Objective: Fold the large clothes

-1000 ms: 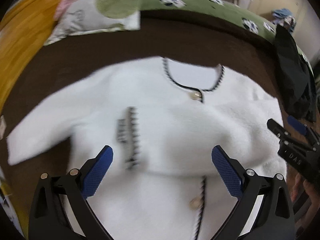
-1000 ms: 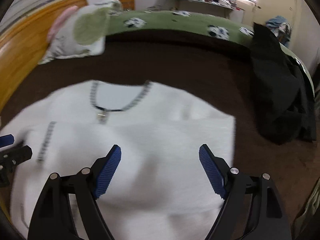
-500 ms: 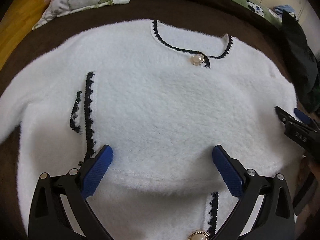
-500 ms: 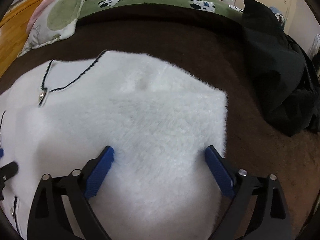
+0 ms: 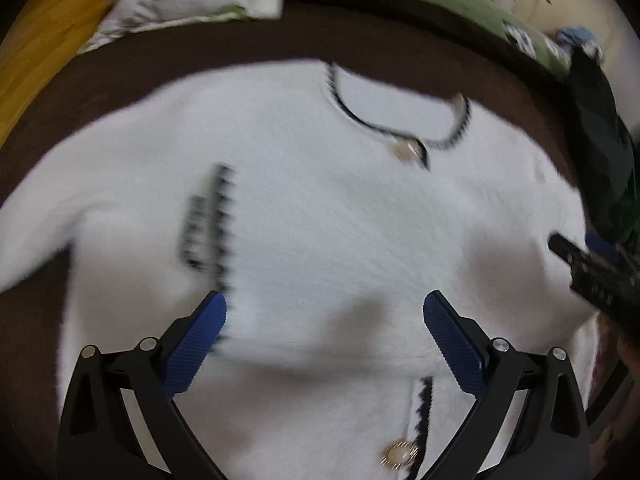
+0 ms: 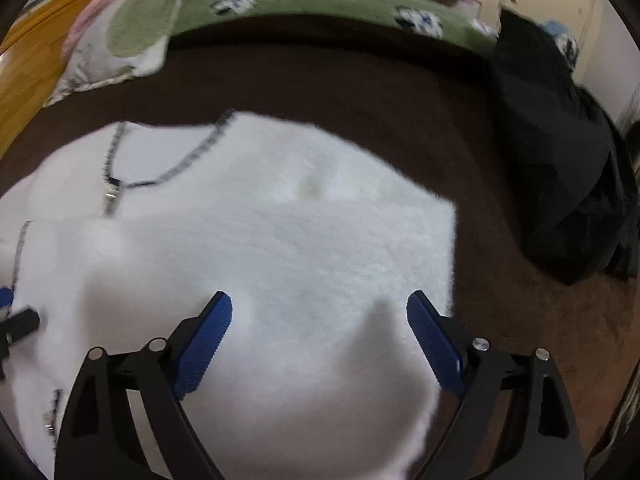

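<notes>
A white fluffy cardigan (image 5: pixel 340 232) is spread front-up on the brown blanket (image 6: pixel 340 80) of a bed, its black-trimmed neckline (image 5: pixel 400 128) turned toward the far edge, where a green cover (image 6: pixel 320 0) and a pillow (image 6: pixel 120 40) lie. One sleeve appears already folded across the chest, so that the garment's right side ends in a straight edge; the other sleeve is still stretched toward the bed's left edge. A dark garment (image 6: pixel 560 168) is heaped at the right edge of the bed, apart from the cardigan.

The left hand-held gripper (image 5: pixel 324 320) is held over the lower front with its jaws wide apart and nothing between the pads. The right hand-held gripper (image 6: pixel 320 316) is poised over the folded side, also spread wide and empty; its jaws have just been closing a little, with only fluffy pile below them.

The step in hand is judged to be an early fold, between grasps. For the next move, the outstretched sleeve or the hem would need to be pinched through all layers, lifted clear and laid over without the thick pile being dragged.
</notes>
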### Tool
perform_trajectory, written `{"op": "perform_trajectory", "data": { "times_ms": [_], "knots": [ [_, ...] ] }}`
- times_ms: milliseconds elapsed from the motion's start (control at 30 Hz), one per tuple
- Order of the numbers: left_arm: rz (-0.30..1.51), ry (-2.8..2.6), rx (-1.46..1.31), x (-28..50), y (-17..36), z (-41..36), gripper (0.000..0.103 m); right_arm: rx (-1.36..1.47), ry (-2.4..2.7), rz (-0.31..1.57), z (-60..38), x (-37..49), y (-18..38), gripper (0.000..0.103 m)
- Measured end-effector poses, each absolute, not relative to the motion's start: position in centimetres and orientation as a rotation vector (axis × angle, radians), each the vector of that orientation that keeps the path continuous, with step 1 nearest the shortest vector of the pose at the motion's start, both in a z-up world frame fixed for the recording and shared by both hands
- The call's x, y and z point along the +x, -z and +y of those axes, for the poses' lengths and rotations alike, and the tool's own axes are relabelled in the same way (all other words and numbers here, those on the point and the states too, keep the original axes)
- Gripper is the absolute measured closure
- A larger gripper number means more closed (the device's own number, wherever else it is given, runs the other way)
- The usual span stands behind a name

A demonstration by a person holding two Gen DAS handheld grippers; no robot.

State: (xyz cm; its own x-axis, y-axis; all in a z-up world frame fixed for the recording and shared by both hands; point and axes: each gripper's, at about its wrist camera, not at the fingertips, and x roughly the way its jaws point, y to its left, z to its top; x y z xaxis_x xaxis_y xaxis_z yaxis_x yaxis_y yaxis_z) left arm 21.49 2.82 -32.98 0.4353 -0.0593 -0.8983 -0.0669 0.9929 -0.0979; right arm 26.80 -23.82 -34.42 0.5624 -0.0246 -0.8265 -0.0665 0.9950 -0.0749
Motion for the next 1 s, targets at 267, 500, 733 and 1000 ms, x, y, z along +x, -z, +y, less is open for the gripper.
{"op": "perform_trajectory", "data": {
  "times_ms": [267,500,733,1000],
  "knots": [
    [1.062,-0.152,-0.173,18.8,28.1,13.8,0.006,-0.114,-0.151,0.894,-15.3,25.8,29.1,0.014],
    [1.065,-0.33,-0.179,15.1,28.7,25.7,0.006,-0.117,-0.218,0.897,-6.5,26.0,29.3,0.014],
    [1.06,-0.504,-0.26,11.5,30.8,35.8,0.006,-0.179,-0.276,0.906,1.1,25.7,30.9,0.014],
    [0.924,-0.594,-0.414,8.8,33.8,44.5,0.006,-0.256,-0.293,0.872,6.5,26.6,31.5,0.008]
  ]
}}
